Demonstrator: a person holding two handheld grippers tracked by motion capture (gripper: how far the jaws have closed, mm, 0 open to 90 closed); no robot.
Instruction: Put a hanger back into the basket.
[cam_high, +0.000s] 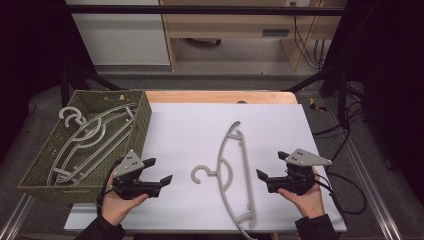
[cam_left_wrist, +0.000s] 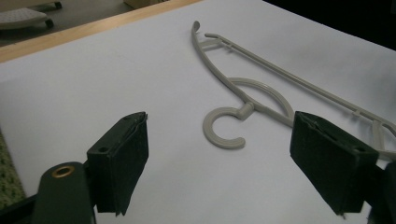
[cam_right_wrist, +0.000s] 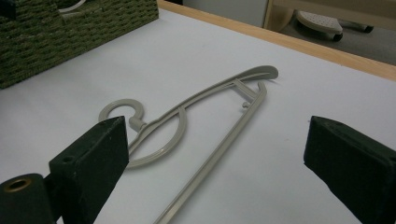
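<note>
Left claw (cam_high: 161, 171) and right claw (cam_high: 271, 166) spread wide, flanking smooth grey plastic hanger (cam_high: 235, 172) on white table (cam_high: 190, 125).

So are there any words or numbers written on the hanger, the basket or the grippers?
No readable text anywhere.
Hanger on the table: plain grey plastic, no words or numbers.
Woven basket: no label in sight.
Left hand-held gripper and right hand-held gripper: no lettering; their grey plates carry small holes.
Dark plate on the cabinet at the back: too small and blurred to read.
</note>
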